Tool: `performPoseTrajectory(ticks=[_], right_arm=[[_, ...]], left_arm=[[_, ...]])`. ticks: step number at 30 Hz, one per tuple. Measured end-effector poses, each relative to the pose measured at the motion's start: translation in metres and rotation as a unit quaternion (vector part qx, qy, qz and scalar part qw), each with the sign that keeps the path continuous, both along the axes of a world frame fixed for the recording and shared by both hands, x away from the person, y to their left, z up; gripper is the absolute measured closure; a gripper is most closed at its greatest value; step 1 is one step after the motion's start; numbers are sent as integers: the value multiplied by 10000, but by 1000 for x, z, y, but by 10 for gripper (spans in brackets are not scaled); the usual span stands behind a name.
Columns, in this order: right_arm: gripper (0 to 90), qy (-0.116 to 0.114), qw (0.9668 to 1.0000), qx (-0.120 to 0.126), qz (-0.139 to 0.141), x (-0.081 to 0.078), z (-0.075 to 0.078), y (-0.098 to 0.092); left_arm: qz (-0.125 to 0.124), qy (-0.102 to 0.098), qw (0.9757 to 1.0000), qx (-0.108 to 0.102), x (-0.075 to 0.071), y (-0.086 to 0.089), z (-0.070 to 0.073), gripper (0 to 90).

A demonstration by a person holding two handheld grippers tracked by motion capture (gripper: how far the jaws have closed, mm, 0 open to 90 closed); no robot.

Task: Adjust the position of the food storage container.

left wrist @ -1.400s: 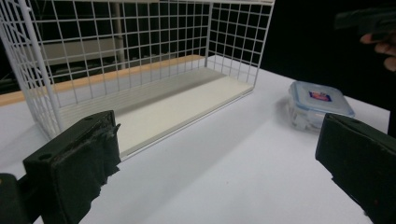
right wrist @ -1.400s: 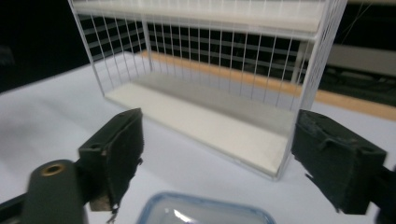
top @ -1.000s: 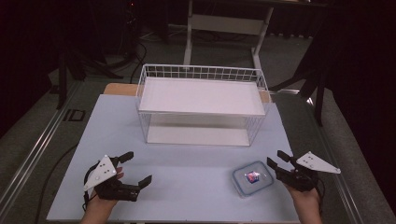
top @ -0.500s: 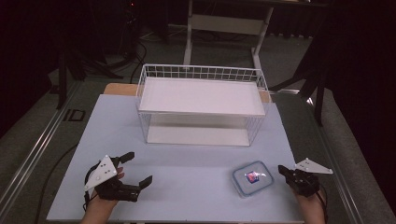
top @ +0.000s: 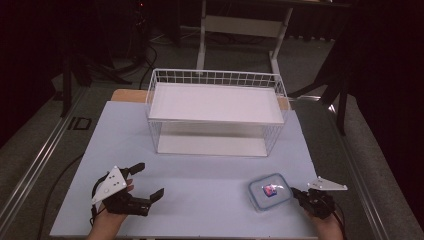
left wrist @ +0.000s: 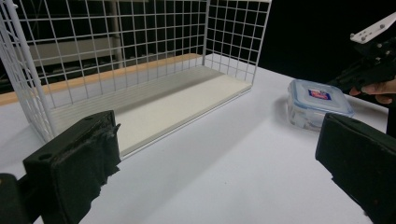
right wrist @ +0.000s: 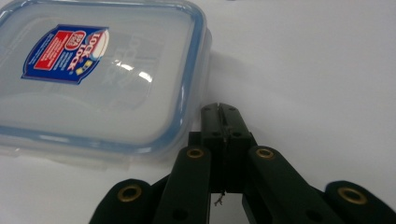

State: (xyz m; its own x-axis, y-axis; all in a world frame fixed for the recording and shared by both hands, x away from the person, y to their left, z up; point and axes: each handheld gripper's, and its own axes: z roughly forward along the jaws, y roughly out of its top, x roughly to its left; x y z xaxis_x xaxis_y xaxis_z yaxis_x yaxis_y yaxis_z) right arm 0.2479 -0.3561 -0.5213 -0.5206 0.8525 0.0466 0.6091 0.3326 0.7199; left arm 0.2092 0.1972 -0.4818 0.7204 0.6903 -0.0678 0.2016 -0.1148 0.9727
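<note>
Right gripper (top: pixel 296 192) sits low at the near right edge of the tabletop (top: pixel 200 180), jaws pressed fully together with nothing between them. They have just been closing. In the right gripper view the tips rest just beside the container's (right wrist: pixel 93 74) near corner, maybe touching its blue rim; can't tell for sure.

Left gripper (top: pixel 150 182) at near left, jaws spread wide, empty, hovering just over the tabletop and well apart from everything.

Container (top: pixel 270 191): clear plastic box with a blue-rimmed lid and a red-blue label, lid on, lying flat on the tabletop near the right front edge, outside the wire basket (top: pixel 215 80).

Farther back, mid-table: the white wire basket with a white board lying across its top and a second white panel on its floor.

Step, as judged: right gripper lining up on the container's edge, probably to nudge it or work the lid flap. Next move needs the closed tips set squarely on the rim, else the box slides.

Count: one container, one basket, two grippers.
</note>
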Motion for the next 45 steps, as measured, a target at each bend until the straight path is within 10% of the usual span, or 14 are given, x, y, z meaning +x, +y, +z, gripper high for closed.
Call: performPoseTrajectory(ticks=[20,33,45], right_arm=[[900,460,9973,158,541,14,-1,58],[900,361,9964,60,760,27,-4,92],[900,425,9949,71,917,-19,11,79]], left_arm=[[-17,-5,10000,92,1,-3,-1,6],[-3,-11,10000,58,1,0,-1,6],[-26,-30,9999,119,1,-3,-1,6]])
